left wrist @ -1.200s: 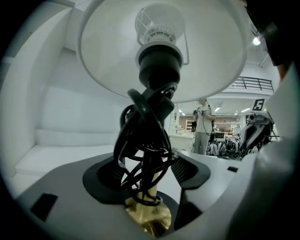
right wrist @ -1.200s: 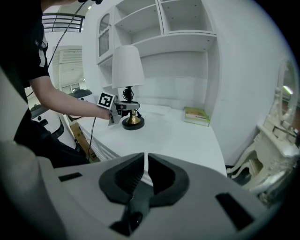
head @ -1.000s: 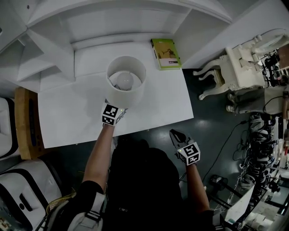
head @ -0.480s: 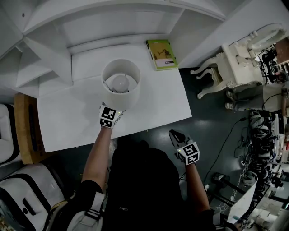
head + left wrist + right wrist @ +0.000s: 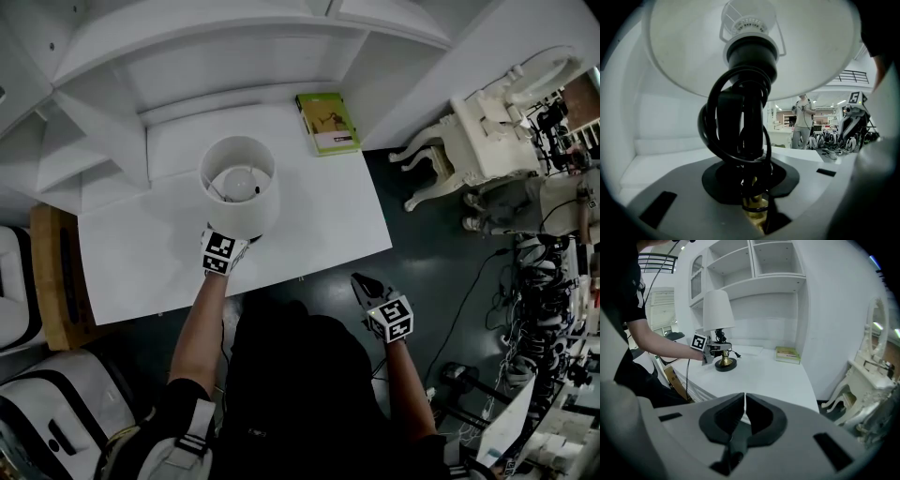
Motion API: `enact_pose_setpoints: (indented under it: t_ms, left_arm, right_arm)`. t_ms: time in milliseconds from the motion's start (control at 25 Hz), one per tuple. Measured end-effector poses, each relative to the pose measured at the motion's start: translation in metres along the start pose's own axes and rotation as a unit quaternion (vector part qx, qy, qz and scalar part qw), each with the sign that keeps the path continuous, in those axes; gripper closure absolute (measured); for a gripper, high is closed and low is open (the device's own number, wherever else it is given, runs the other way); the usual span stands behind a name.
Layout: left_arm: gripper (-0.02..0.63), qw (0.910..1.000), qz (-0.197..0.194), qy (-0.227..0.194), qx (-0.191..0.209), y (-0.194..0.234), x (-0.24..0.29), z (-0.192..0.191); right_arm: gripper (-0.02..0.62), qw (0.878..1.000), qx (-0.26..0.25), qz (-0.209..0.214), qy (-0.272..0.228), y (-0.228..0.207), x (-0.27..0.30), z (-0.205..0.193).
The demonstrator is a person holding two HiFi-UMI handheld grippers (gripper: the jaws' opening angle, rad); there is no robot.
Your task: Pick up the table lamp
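Left gripper view: jaws closing round brass stem (image 5: 755, 204) of table lamp (image 5: 749, 61).

One table lamp (image 5: 239, 187), one book (image 5: 327, 123), one table (image 5: 319, 216), two tongs (image 5: 234, 240) (image 5: 360, 279).

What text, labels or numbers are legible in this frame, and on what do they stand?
No words or numbers can be read.
Book: the cover print is too small to read.
Marker cubes: black-and-white square patterns only, no letters.
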State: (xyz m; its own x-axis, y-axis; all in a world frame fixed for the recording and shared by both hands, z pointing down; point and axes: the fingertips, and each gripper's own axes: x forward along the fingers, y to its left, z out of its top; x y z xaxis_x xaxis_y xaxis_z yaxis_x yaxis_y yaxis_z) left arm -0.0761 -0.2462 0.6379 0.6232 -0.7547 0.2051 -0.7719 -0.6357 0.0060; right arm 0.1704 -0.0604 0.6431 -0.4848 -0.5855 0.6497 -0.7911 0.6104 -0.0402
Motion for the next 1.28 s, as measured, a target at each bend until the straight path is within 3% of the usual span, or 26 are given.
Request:
enact_pose_setpoints:
  t_ms: [400, 1280]
  left_arm:
    - [0.515, 0.9999, 0.011, 0.008, 0.003, 0.017, -0.008, 0.014]
    - [0.517, 0.9993, 0.020, -0.007, 0.030, 0.032, -0.035, 0.099]
  right_arm:
    - [0.578, 1.000, 0.005, -0.003, -0.015, -0.004, 0.005, 0.012]
    - [0.578, 0.998, 0.035, -0.024, -0.051, -0.011, -0.009, 0.043]
